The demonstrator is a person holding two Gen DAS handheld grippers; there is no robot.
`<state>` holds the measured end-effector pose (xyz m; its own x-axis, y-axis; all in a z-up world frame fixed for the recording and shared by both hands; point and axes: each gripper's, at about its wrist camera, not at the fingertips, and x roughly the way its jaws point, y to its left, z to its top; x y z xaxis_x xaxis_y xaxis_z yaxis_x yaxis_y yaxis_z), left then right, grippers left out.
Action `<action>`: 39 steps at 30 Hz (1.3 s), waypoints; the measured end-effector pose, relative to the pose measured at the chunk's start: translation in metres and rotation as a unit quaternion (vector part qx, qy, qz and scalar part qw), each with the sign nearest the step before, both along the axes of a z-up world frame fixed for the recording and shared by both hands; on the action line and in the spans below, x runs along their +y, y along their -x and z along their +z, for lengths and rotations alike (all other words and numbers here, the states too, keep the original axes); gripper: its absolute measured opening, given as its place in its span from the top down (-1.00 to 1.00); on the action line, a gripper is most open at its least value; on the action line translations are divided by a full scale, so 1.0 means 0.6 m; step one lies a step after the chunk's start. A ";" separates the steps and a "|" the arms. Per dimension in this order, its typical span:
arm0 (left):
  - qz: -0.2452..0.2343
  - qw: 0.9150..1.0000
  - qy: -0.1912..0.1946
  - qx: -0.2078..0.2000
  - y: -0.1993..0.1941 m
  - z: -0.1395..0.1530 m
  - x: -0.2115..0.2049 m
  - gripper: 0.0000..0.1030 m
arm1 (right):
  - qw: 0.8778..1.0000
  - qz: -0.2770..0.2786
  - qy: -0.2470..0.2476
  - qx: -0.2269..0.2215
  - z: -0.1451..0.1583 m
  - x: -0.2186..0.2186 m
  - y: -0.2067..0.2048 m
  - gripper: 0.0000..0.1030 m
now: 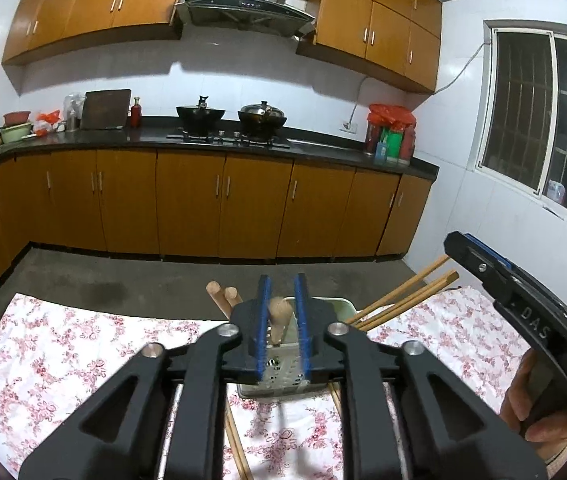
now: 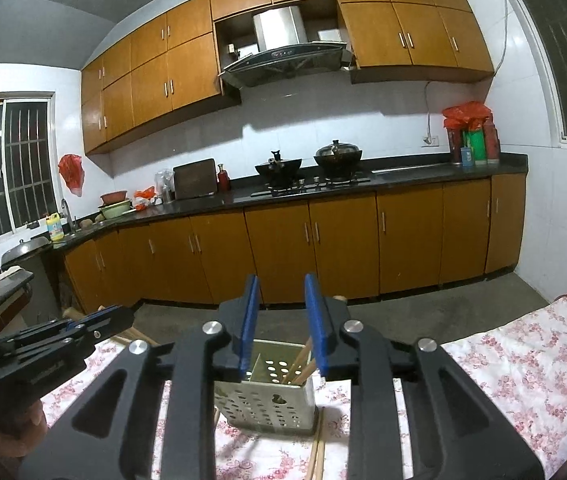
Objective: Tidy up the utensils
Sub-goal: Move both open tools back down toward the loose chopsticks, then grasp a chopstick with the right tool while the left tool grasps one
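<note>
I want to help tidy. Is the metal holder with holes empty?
No. The holder stands upright on the flowery cloth, with chopsticks leaning inside one compartment.

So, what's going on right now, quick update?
Left gripper open around a wooden handle in the utensil holder. Right gripper open, empty. Loose chopsticks on cloth.

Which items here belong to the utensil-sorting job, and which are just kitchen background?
Part of the job:
- perforated metal utensil holder
- chopsticks leaning in the holder
- wooden handles sticking up
- loose chopsticks on the floral cloth
- left gripper, right gripper, both open

Just background:
- two woks on the stove
- cutting board
- red bottle
- basins
</note>
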<state>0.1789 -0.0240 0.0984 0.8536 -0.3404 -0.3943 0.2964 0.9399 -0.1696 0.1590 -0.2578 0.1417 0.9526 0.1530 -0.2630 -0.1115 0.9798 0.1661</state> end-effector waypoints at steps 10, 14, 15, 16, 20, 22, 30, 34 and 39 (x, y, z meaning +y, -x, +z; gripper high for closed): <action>0.017 1.000 0.020 -0.015 0.027 0.018 0.019 0.47 | 1.000 -0.025 0.010 0.016 -0.007 -0.028 0.046 0.32; 0.033 0.999 0.023 -0.027 0.057 0.016 0.040 0.31 | 0.997 -0.047 0.012 0.054 -0.037 -0.058 0.062 0.29; 0.037 0.999 0.020 -0.027 0.061 0.012 0.044 0.31 | 0.996 -0.052 0.013 0.072 -0.051 -0.065 0.064 0.29; 0.042 0.999 0.017 -0.025 0.066 0.007 0.049 0.31 | 0.994 -0.057 0.014 0.091 -0.068 -0.071 0.064 0.29; 0.057 0.998 -0.005 -0.001 0.078 -0.036 0.058 0.31 | 0.983 -0.050 0.012 0.174 -0.146 -0.075 0.061 0.29; 0.061 0.998 -0.022 0.019 0.081 -0.067 0.057 0.31 | 0.977 -0.040 0.011 0.211 -0.187 -0.066 0.062 0.31; 0.060 0.991 -0.051 0.111 0.085 -0.193 0.051 0.31 | 0.956 0.009 0.028 0.292 -0.314 -0.007 0.082 0.58; 0.060 0.986 -0.061 0.145 0.089 -0.237 0.048 0.31 | 0.952 0.014 0.028 0.305 -0.335 -0.003 0.083 0.63; 0.056 0.981 -0.051 0.179 0.094 -0.278 0.052 0.31 | 0.949 0.019 0.030 0.315 -0.352 0.003 0.080 0.65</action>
<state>0.1224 0.0074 -0.0686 0.6839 -0.1951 -0.7030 0.1289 0.9807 -0.1468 0.1109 -0.2559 -0.0698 0.5982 0.1510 -0.7870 -0.0450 0.9869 0.1551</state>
